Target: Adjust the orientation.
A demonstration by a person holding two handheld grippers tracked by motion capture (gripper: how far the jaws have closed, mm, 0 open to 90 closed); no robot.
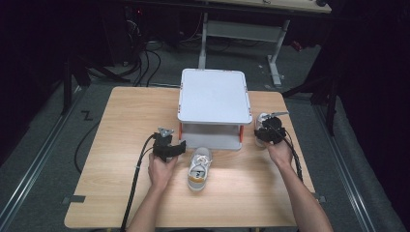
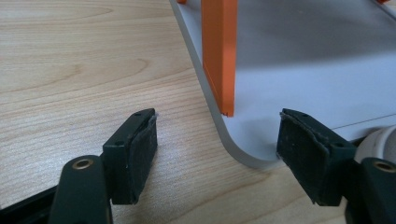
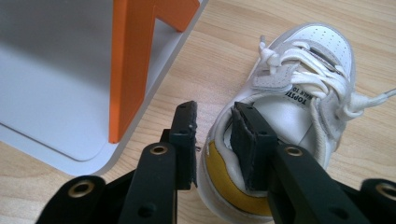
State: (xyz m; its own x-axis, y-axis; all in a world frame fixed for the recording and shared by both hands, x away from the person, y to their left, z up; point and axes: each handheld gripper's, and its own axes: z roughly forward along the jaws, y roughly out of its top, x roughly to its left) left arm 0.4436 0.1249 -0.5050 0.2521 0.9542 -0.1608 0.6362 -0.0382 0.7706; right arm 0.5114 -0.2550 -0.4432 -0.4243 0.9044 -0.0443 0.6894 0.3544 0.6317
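Right gripper [image 3: 215,135] jaws clamp the white-and-yellow sneaker's [image 3: 299,93] heel wall; left gripper [image 2: 217,154] jaws apart; lifting comes next.

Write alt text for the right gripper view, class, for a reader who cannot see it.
The right gripper straddles the heel wall of a small white shoe with a yellow heel patch, one jaw inside the opening and one outside. The shoe rests on a wooden table beside a grey shelf with an orange post.
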